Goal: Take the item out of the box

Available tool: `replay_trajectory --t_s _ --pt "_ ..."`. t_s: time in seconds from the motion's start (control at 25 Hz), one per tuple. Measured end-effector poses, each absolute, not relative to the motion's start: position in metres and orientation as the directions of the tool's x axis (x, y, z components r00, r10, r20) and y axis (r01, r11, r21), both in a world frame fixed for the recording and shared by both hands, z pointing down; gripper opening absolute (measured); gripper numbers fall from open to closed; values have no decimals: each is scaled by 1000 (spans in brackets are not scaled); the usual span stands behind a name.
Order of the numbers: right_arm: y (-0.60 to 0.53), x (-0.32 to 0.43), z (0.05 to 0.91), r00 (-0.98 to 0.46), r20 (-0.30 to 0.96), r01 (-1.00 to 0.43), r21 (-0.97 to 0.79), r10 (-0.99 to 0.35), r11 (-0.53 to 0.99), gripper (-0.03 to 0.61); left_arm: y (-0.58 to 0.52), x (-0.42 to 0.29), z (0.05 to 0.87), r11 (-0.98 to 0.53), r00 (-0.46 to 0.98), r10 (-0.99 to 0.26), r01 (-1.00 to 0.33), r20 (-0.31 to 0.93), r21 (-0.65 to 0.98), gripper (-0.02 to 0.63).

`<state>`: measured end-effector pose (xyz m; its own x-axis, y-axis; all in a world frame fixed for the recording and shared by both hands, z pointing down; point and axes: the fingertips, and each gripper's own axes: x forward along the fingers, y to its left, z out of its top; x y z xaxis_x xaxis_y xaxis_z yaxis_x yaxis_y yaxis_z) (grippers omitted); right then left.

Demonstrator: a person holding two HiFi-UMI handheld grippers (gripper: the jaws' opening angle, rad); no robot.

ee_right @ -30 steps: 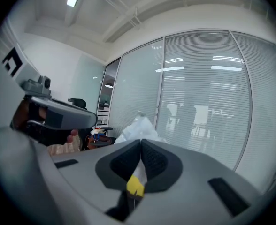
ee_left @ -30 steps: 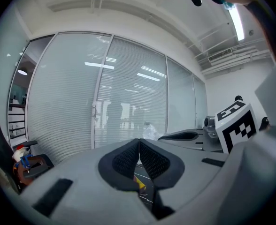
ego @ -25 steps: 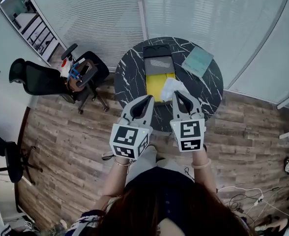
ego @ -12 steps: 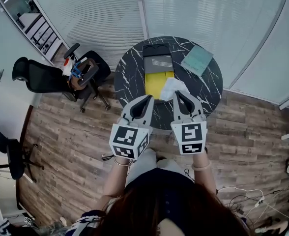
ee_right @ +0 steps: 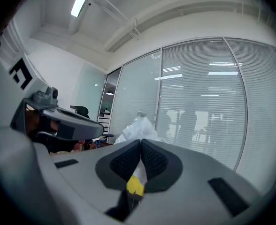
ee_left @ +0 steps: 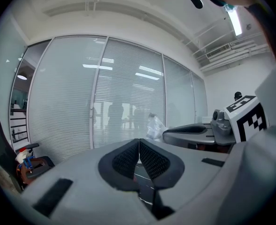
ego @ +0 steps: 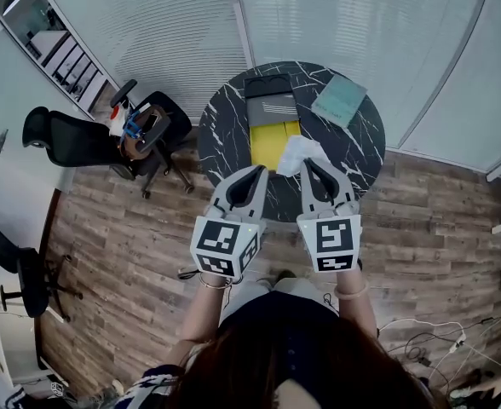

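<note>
On the round black marble table [ego: 225, 135] lies an open box [ego: 273, 119] with a dark lid end and a yellow inside. A crumpled white plastic bag [ego: 299, 152] rests at the box's near right corner, and it also shows in the right gripper view as the white bag [ee_right: 137, 125]. My left gripper [ego: 256, 174] hovers at the table's near edge, left of the box, jaws shut on nothing. My right gripper [ego: 308, 167] hangs just in front of the bag, also shut and empty. Its pads [ee_right: 153, 159] meet with a bit of yellow seen behind them.
A teal flat pad [ego: 340, 100] lies at the table's far right. A black office chair [ego: 135, 135] with clutter on its seat stands left of the table, with another chair [ego: 16, 267] further left. Glass walls with blinds stand behind. Cables [ego: 421, 335] lie on the wooden floor at right.
The grippers have barely moved; the view shifted slightly, and both stay shut near the table's front edge.
</note>
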<state>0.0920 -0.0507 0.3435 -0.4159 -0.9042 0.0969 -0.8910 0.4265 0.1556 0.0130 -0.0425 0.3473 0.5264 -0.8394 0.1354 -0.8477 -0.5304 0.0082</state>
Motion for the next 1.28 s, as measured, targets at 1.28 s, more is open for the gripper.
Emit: replay_trajectory --t_s 1.28 --pt "-4 55 322 -295 89 -931 197 -951 307 25 -20 -32 340 -604 604 -789 -796 112 36 26"
